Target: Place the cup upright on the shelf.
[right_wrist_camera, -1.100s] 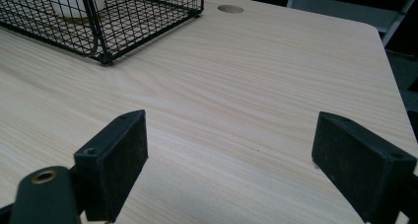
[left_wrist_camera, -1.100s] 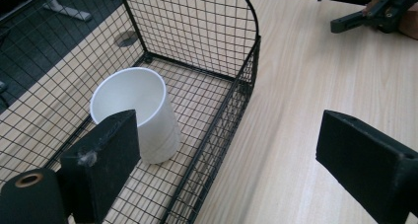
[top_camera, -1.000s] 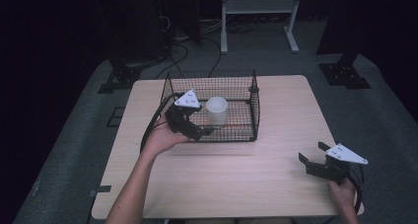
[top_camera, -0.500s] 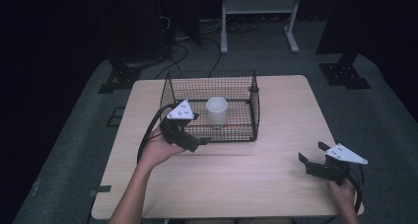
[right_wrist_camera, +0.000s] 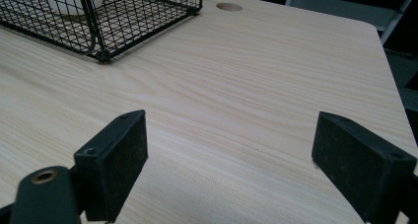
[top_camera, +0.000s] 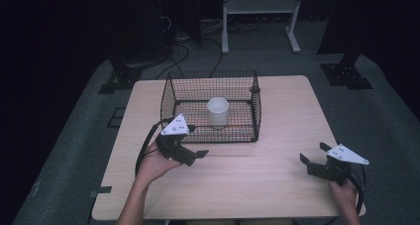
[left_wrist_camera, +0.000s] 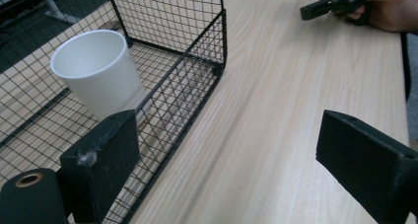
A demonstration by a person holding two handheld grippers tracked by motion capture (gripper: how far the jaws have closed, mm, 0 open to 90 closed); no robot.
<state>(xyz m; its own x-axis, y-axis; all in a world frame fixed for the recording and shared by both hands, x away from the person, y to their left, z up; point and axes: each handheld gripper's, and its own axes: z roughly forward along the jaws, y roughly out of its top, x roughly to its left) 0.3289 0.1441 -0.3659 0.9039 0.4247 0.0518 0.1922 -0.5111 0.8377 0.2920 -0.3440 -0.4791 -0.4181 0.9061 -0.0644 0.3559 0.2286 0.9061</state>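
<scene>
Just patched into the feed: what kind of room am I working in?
Likely a lab or recording studio, not a home: dark surroundings, a lone wooden table on grey carpet, cables on the floor, and a white metal stand behind.

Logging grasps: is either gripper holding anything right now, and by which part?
Nothing is held. Left gripper and right gripper are open and empty; the white cup stands in the wire basket.
</scene>
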